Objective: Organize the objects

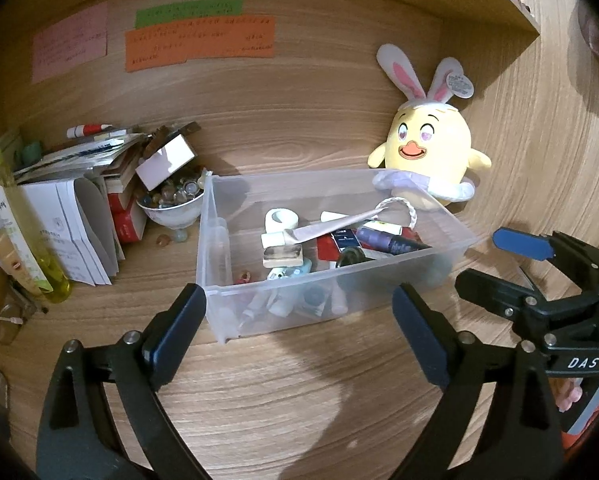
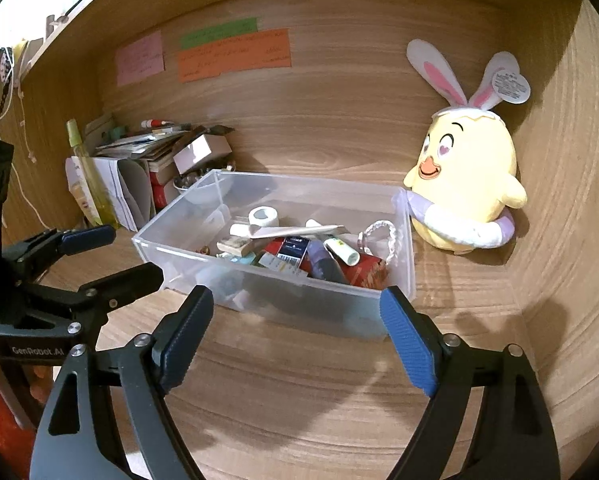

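The left gripper stands wide, nothing between its dark blue pads, and the right gripper is spread much the same and holds nothing either; each hangs just short of the near wall of the clear plastic storage bin, which sits on the wood-grain desk surface and carries the task's clutter. No pad touches the bin. To do this step well — a judgement, since the task names no single item — it seems best to settle on one piece near the top of the heap, such as the white roll of tape or the white braided cord loop, and come down over the rim rather than push the thin wall, which would likely slide or flex. The bin's lower contents are blurred behind the frosted plastic, and the packets and tubes overlap so that few can be told apart. Beyond it to the left, a white bowl of glass beads is partly hidden by a small box and leaning papers. The yellow plush chick with rabbit ears rests against the bin's far right corner, its base hidden. The writing on the coloured paper notes on the back panel is too small to read.
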### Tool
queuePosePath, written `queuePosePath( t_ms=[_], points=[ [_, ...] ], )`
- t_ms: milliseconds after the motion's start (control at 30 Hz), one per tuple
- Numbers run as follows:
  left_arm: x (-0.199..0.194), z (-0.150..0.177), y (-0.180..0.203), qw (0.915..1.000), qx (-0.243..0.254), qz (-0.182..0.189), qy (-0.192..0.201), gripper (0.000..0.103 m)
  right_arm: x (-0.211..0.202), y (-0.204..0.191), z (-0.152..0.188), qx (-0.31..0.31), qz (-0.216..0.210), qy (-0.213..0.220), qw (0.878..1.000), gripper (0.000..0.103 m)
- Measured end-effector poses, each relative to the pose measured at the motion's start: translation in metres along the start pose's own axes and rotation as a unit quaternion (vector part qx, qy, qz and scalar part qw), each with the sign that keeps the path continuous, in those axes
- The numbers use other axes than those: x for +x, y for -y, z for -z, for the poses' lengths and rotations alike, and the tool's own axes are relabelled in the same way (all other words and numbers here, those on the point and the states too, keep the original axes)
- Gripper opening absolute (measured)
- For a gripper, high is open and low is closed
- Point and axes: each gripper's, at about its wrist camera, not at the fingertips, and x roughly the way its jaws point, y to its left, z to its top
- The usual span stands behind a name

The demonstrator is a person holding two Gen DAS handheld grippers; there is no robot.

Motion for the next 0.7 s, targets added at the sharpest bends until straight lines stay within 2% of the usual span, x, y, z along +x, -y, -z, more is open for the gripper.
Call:
queuePosePath(
  t_ms=[700],
  points=[
    [0.0009, 0.0014, 0.0019, 1.0000, 0.003, -0.003, -0.003, 0.096, 0.0012, 0.0013, 0.0023, 0.006, -0.003, -0.005, 1.000, 0.084]
  ],
)
